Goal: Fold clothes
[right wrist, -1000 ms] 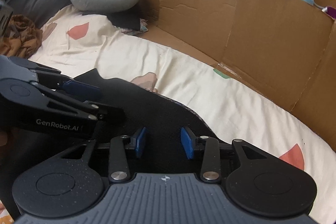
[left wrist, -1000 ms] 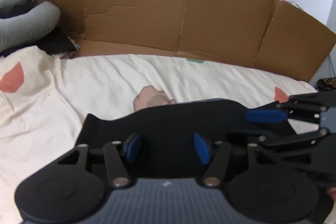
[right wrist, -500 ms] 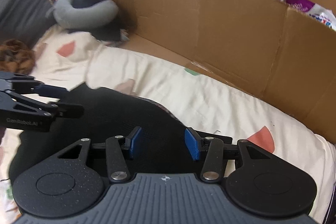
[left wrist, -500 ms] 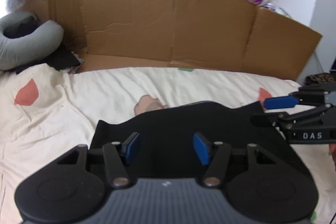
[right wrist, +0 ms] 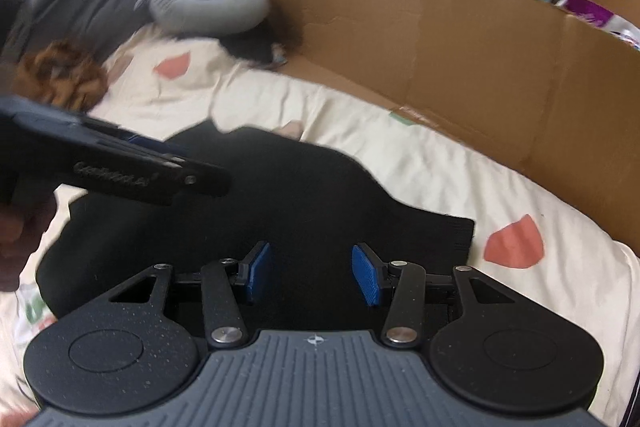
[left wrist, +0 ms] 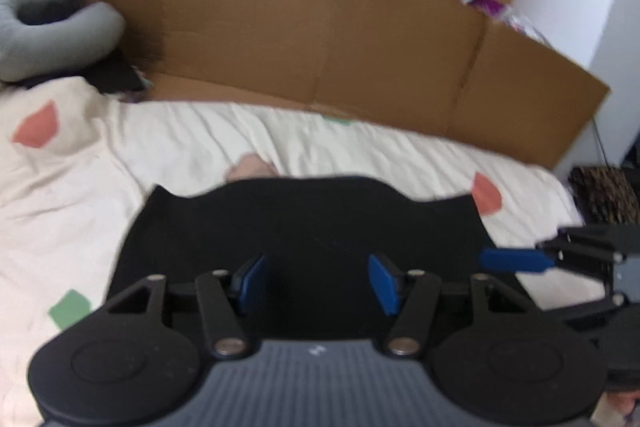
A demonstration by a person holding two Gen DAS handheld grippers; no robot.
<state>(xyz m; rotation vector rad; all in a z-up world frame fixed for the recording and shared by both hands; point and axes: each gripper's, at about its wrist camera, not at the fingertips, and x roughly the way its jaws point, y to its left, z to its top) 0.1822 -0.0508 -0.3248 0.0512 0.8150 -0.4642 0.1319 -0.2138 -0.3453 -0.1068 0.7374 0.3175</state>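
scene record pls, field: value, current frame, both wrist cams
surface: cream bedsheet with coloured patches
garment: black garment lying flat on the sheet
left gripper: open, over the garment, nothing between pads
right gripper: open, over the garment near its right edge
backdrop: cardboard panels behind the bed
other: grey neck pillow at the far left

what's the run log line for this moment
left gripper: open | right gripper: open | black garment: flat on bedsheet, unheld
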